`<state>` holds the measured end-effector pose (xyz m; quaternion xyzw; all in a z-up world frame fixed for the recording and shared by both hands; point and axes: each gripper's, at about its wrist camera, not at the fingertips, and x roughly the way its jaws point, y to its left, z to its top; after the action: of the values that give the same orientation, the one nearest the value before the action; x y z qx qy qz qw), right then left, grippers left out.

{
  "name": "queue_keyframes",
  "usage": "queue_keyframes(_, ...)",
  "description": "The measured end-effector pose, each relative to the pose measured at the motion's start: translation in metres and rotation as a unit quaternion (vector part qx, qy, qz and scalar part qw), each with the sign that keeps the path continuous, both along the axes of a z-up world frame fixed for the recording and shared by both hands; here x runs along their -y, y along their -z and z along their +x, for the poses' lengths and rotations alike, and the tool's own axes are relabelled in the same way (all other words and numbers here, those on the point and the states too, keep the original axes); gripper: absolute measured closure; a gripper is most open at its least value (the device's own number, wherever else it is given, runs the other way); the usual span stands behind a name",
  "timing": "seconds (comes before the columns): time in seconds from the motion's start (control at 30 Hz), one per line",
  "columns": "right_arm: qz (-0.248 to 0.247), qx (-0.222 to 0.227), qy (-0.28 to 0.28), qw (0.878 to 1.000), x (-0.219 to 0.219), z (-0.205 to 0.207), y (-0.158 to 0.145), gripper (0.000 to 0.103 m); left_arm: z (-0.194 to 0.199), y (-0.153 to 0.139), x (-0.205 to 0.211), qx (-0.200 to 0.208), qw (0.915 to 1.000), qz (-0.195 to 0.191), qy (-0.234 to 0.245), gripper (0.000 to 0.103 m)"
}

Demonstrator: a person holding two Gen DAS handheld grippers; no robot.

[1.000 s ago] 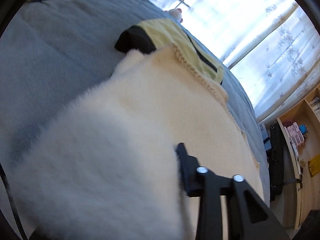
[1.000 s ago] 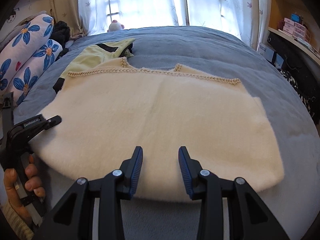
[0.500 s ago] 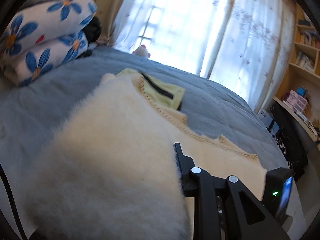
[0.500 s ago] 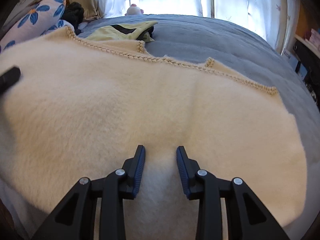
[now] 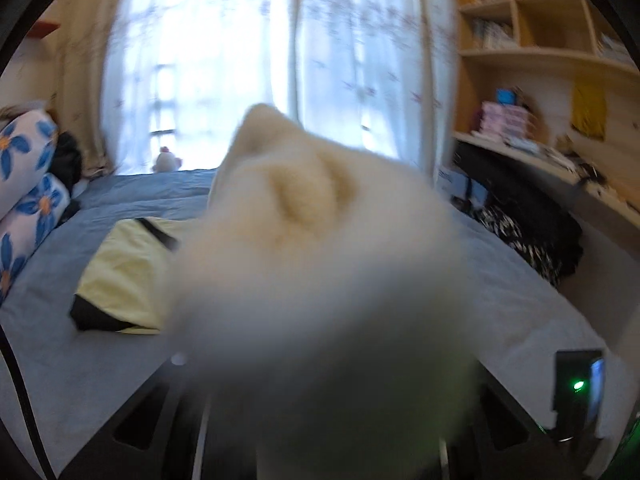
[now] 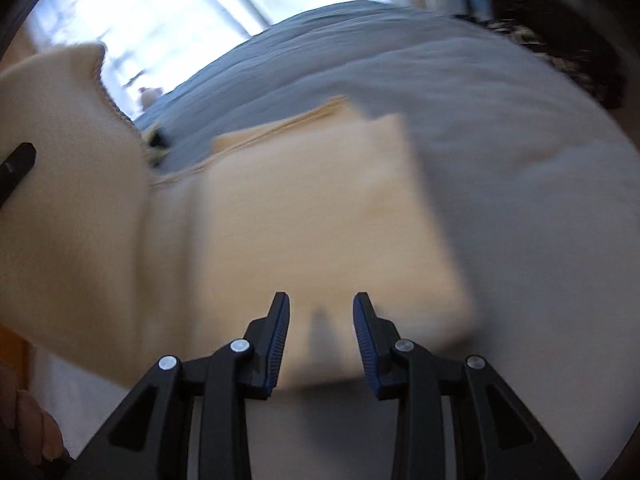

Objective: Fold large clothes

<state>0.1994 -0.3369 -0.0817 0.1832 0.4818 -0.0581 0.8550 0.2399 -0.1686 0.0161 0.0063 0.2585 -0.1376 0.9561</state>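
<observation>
A large cream fleece garment (image 6: 312, 216) lies on the grey-blue bed (image 6: 500, 128). Its left part is lifted and hangs in a fold (image 6: 68, 200) beside the left gripper's black tip (image 6: 16, 164). In the left wrist view the fleece (image 5: 320, 288) bunches right over the lens and hides the left gripper's fingers; it is shut on the fleece. My right gripper (image 6: 320, 320) is open and empty, its blue-padded fingers just above the garment's near edge.
A yellow-green garment with black trim (image 5: 120, 276) lies on the bed behind the fleece. Floral pillows (image 5: 24, 184) sit at the left. A black bag (image 5: 532, 228) and wooden shelves (image 5: 540, 52) stand to the right of the bed. Curtains (image 5: 280, 60) hang behind.
The left gripper has lifted its side of the fleece up and swung it toward the right. The right gripper has tilted and stayed open over the near edge.
</observation>
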Motion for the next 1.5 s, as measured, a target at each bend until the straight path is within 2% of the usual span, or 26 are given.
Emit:
queue_keyframes(0.07,-0.017,-0.006,0.029,0.999,0.028,-0.012,0.003,0.07,0.002,0.02,0.034,-0.018,0.9993,0.02,0.024,0.083)
queue_keyframes(0.13,-0.018,-0.016,0.055,0.998,0.052,-0.026,0.009,0.07,0.01,0.054,0.069,-0.062,0.9955,0.043,0.058,0.083)
queue_keyframes(0.2,-0.005,-0.027,0.077,0.997,0.072,-0.039,0.019,0.07,0.014,0.102,0.099,-0.125,0.9853,0.078,0.087,0.083)
queue_keyframes(0.23,-0.003,-0.032,0.081,0.996,0.076,-0.042,0.021,0.07,0.013,0.116,0.104,-0.125,0.9836,0.096,0.087,0.083)
queue_keyframes(0.27,-0.001,-0.038,0.083,0.996,0.081,-0.046,0.025,0.07,0.004,0.128,0.113,-0.101,0.9828,0.128,0.087,0.083)
queue_keyframes(0.33,0.005,-0.044,0.085,0.995,0.087,-0.051,0.031,0.07,-0.006,0.131,0.119,-0.071,0.9807,0.16,0.087,0.083)
queue_keyframes(0.37,0.005,-0.045,0.083,0.996,0.086,-0.048,0.031,0.07,-0.005,0.128,0.118,-0.077,0.981,0.156,0.087,0.083)
queue_keyframes(0.43,0.002,-0.04,0.082,0.996,0.087,-0.046,0.029,0.07,0.002,0.116,0.109,-0.096,0.9849,0.116,0.085,0.083)
queue_keyframes(0.53,0.003,-0.023,0.076,0.997,0.087,-0.049,0.024,0.07,0.003,0.096,0.106,-0.084,0.9895,0.083,0.083,0.083)
queue_keyframes(0.6,0.001,-0.012,0.07,0.997,0.084,-0.049,0.019,0.07,0.002,0.093,0.109,-0.086,0.9896,0.076,0.087,0.083)
queue_keyframes(0.67,-0.01,-0.015,0.069,0.997,0.083,-0.047,0.021,0.07,0.006,0.096,0.111,-0.105,0.9881,0.067,0.091,0.083)
queue_keyframes(0.77,-0.01,-0.026,0.075,0.997,0.087,-0.047,0.026,0.07,0.003,0.12,0.121,-0.111,0.9851,0.09,0.096,0.083)
queue_keyframes(0.83,-0.005,-0.031,0.081,0.996,0.091,-0.048,0.028,0.07,-0.001,0.124,0.126,-0.102,0.9853,0.098,0.096,0.083)
queue_keyframes(0.9,-0.004,-0.032,0.086,0.996,0.094,-0.051,0.027,0.07,-0.003,0.12,0.126,-0.106,0.9847,0.094,0.101,0.076)
queue_keyframes(0.93,-0.004,-0.032,0.085,0.996,0.096,-0.051,0.026,0.07,-0.002,0.116,0.122,-0.118,0.9829,0.078,0.117,0.061)
queue_keyframes(0.97,-0.006,-0.031,0.083,0.996,0.095,-0.051,0.024,0.07,-0.002,0.114,0.121,-0.127,0.9809,0.07,0.13,0.039)
queue_keyframes(1.03,-0.014,-0.027,0.078,0.996,0.093,-0.051,0.017,0.07,-0.002,0.107,0.114,-0.154,0.9728,0.059,0.162,0.02)
queue_keyframes(1.17,-0.024,-0.008,0.06,0.998,0.087,-0.049,-0.002,0.07,-0.022,0.091,0.099,-0.175,0.9658,0.054,0.183,0.02)
queue_keyframes(1.27,-0.024,0.004,0.041,0.999,0.083,-0.045,-0.016,0.066,-0.033,0.071,0.065,-0.193,0.9637,0.015,0.183,0.02)
queue_keyframes(1.37,0.013,0.021,0.018,1.0,0.084,-0.037,-0.032,0.064,-0.03,0.05,0.013,-0.196,0.9696,-0.023,0.145,0.019)
queue_keyframes(1.5,0.079,0.033,-0.013,0.996,0.083,-0.017,-0.054,0.064,-0.005,0.047,-0.045,-0.204,0.9774,-0.012,0.054,0.019)
